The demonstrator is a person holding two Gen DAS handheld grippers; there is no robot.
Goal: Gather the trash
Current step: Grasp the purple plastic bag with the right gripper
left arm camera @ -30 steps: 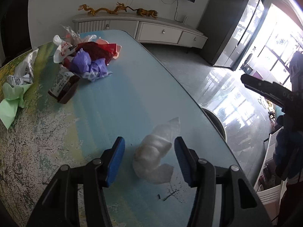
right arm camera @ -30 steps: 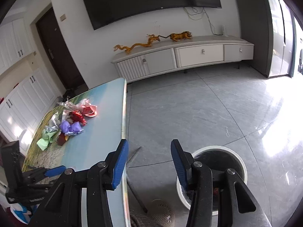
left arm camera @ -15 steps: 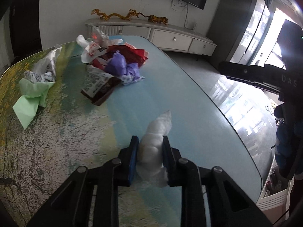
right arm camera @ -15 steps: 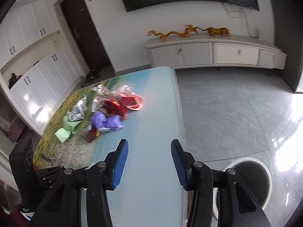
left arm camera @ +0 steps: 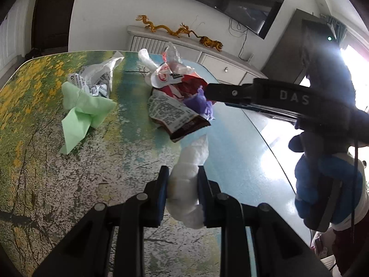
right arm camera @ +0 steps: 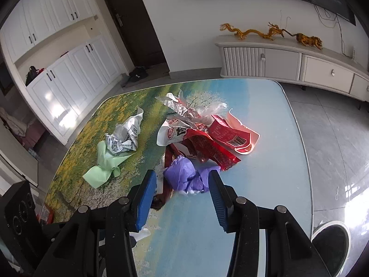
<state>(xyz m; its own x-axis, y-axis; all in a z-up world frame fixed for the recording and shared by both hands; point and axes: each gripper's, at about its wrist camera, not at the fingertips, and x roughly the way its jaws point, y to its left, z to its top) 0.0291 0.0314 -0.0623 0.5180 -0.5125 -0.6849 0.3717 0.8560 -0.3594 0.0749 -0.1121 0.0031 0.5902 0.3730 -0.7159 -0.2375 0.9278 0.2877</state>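
L gripper (left arm camera: 182,191) was pinching a white wad (left arm camera: 188,180) of crumpled tissue/plastic btwn its blue pads, both pads pressed into its sides; its jaws had just been closing, w/ the wad between them. The wad's upper end stuck out fwd past the fingertips, its lower end bulged below them. It sat over the table (left arm camera: 46,161), near the edge side, just short of the trash pile.

R gripper (right arm camera: 182,198) was spread, nothing clamped. Its pads stood either side of a purple wad (right arm camera: 184,176), apart from it; whether the gripper was above the wad or level w/ it, can't tell. In the L wrist view the R gripper's black finger (left arm camera: 230,92) reached in from the right, tip at the purple wad (left arm camera: 198,102).

Rest of the pile lay mid-table: red wrappers (right arm camera: 221,138) w/ a barcode, a white-and-red packet (right arm camera: 173,133), silver foil (right arm camera: 177,106), and a brown wrapper (left arm camera: 180,117) w/ a printed label, touching the purple wad. Off to the left, apart from the pile: a green bag (right arm camera: 106,164) and a printed white wrapper (right arm camera: 126,138), touching each other.

A bin (right arm camera: 332,242) w/ a white rim stood on the floor past the table's right edge, bottom-right in the R wrist view. A blue-gloved hand (left arm camera: 322,184) held the R gripper's handle.
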